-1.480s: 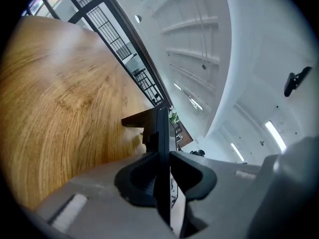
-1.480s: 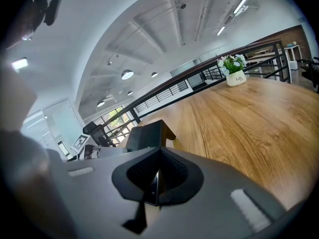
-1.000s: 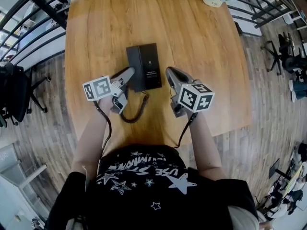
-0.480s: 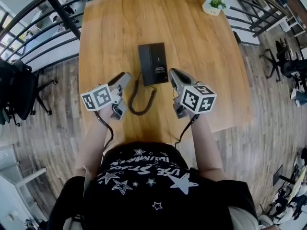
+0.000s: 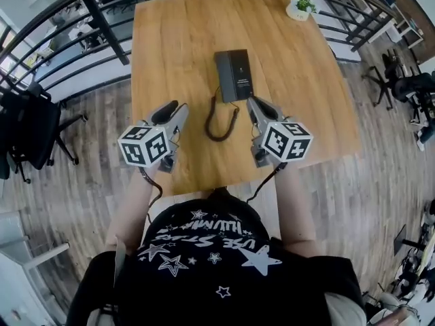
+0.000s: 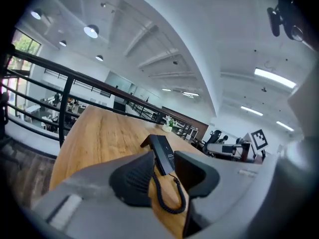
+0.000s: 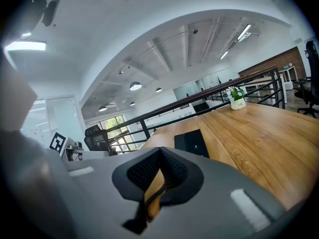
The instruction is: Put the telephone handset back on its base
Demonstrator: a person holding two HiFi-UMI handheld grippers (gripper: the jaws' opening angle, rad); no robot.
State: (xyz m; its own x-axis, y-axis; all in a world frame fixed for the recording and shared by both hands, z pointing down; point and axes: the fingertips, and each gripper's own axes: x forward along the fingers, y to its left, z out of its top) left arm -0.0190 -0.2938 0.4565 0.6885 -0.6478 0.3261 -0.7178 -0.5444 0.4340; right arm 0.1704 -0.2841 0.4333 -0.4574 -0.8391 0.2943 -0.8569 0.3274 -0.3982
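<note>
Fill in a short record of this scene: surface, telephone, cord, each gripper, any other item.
surface: wooden table
telephone: black, mid-table, handset seemingly seated on its base
cord: coiled, looped on the table toward the person
left gripper: jaws apart, empty, left of the cord
right gripper: jaws together, empty, right of the cord
other: potted plant, far right corner

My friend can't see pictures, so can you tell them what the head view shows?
Seen from above, a black telephone sits on a wooden table, its curly cord looping toward the person below. The person holds the open left gripper and the shut right gripper on either side of the cord, both empty.
</note>
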